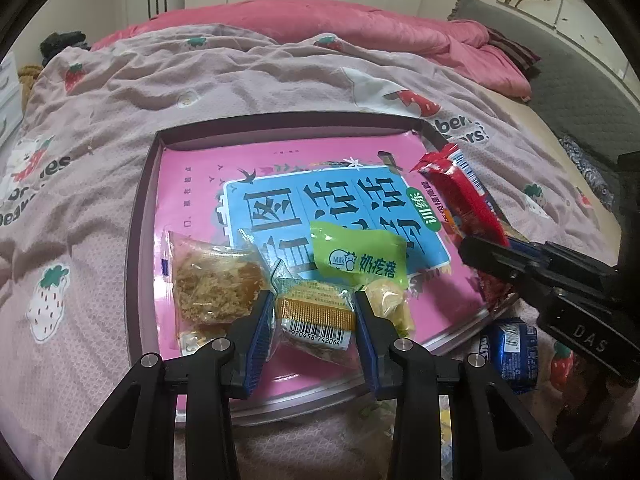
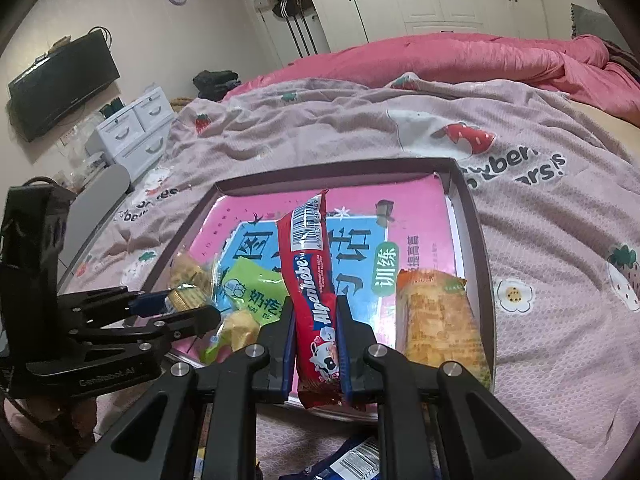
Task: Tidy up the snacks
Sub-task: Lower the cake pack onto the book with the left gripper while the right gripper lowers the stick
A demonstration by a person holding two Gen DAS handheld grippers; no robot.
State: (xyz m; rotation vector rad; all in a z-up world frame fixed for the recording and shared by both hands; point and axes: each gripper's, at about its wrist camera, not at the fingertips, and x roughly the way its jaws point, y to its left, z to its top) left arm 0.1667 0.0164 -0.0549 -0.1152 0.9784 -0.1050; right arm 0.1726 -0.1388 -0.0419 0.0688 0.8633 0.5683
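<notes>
Item: your left gripper (image 1: 315,312), blue pads pinching a clear-wrapped pastry with a gold band and barcode (image 1: 316,318), held over the near edge of the tray (image 1: 138,216).

Item: your right gripper (image 2: 316,320), clamped on a red Alpenliebe candy roll (image 2: 310,280) that stands tilted over the tray's near right part.

Item: tray, dark-rimmed, resting on the strawberry-print bedspread (image 1: 100,92), its floor covered by a pink and blue children's book (image 1: 280,184).

Item: on the book, a meat-floss cake in clear wrap (image 1: 212,280) at near left, a green milk-snack packet (image 1: 360,256) in the middle, a pale yellow sweet (image 1: 390,302) just beside it, an orange biscuit pack (image 2: 440,320) along the right rim.

Item: blue Oreo pack (image 1: 514,352), on the bedspread just outside the tray's near right corner.
</notes>
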